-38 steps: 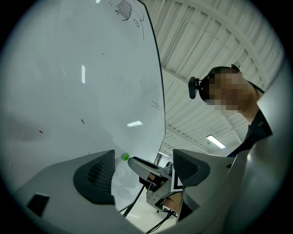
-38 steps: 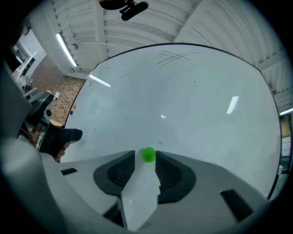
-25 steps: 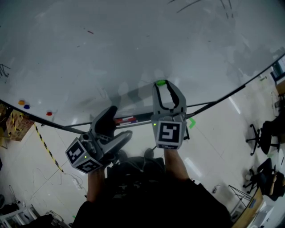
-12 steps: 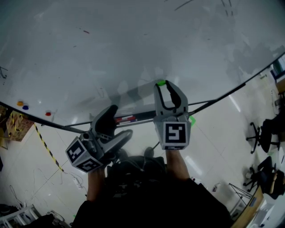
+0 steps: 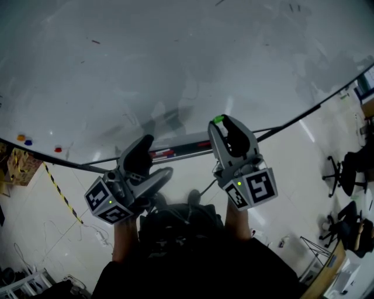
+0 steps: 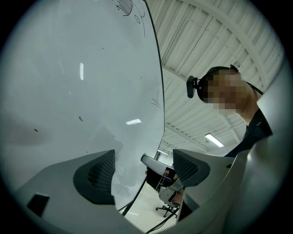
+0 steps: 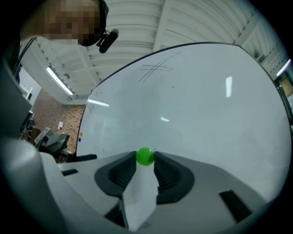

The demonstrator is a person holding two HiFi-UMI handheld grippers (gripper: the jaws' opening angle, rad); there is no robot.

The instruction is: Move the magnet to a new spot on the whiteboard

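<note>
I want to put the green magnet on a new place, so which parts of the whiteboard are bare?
The whiteboard is bare across its wide middle, from the three small magnets at its lower left edge to the pen marks at the upper right; the green magnet fits anywhere there. It is crowded along the bottom edge, at the marker tray.

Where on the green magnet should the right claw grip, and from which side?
Probably across its rounded sides, coming square-on to the whiteboard face so the tips straddle it. The green magnet is small and round, so only the tips fit. The right claw has it this way: its jaws have just been closing, and the tips pinch it from both sides.
</note>
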